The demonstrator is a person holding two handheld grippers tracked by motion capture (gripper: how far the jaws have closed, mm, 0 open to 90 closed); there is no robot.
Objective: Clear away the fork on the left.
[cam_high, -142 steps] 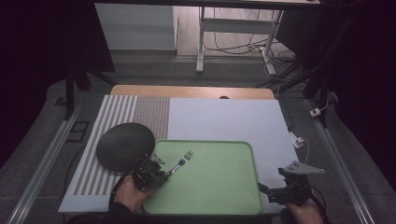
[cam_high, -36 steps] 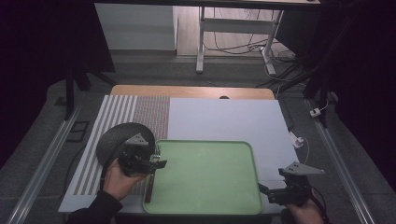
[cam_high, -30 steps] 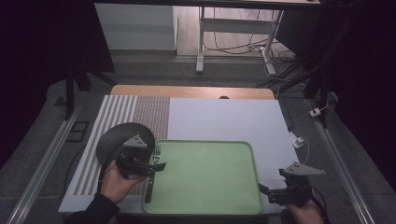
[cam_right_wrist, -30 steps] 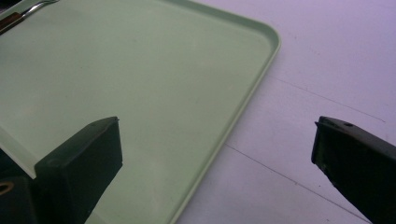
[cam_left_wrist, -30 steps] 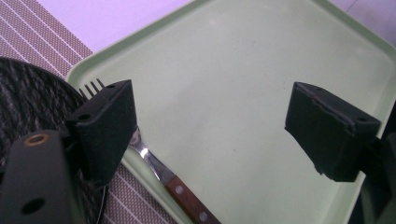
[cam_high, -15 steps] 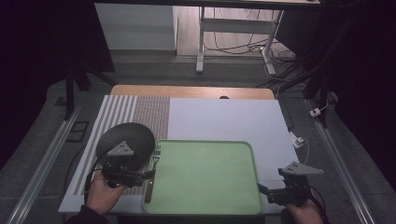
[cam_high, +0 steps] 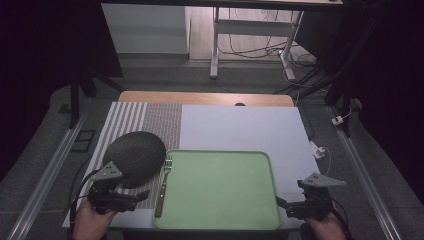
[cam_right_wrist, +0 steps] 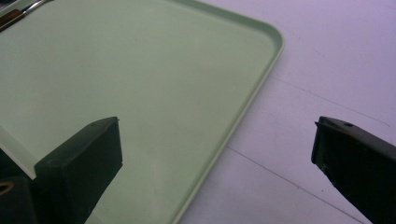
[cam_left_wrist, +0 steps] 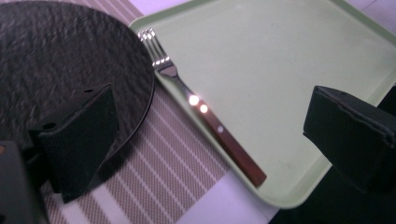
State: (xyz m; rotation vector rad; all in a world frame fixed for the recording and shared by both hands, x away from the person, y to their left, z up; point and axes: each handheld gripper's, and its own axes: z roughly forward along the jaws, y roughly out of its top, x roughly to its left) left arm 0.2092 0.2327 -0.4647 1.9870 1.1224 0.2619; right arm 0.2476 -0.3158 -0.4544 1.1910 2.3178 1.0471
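Across the pale lilac-white table top (cam_high: 240, 125), largest first: a flat light-green plastic tray (cam_high: 220, 200) at the near middle, a beige-and-white striped woven placemat (cam_high: 125, 117) to its left, and on that mat a round matt-black textured plate (cam_high: 135, 155) just beside the tray's left rim. Then the work's own piece, a steel fork with a brown wooden handle (cam_high: 162, 185): lying flat along the tray's left edge, tines pointing away from the person and close to the plate's rim, handle end near the tray's near-left corner. Next to it, low over the placemat, the left gripper (cam_high: 140, 198): spread wide after just opening, nothing between the pads, aimed toward the fork but apart from it. At the tray's near-right corner, the right gripper (cam_high: 282, 205): likewise spread, gripping nothing, above the tray rim and the bare table. Judged from this: placing step as good as done, fork released beside the plate. Next move likely a clean pull-back of the left hand, kept level and off the plate's rim so as not to nudge the fork, or else a fresh approach to the plate, needing jaws wide enough for its thin edge.
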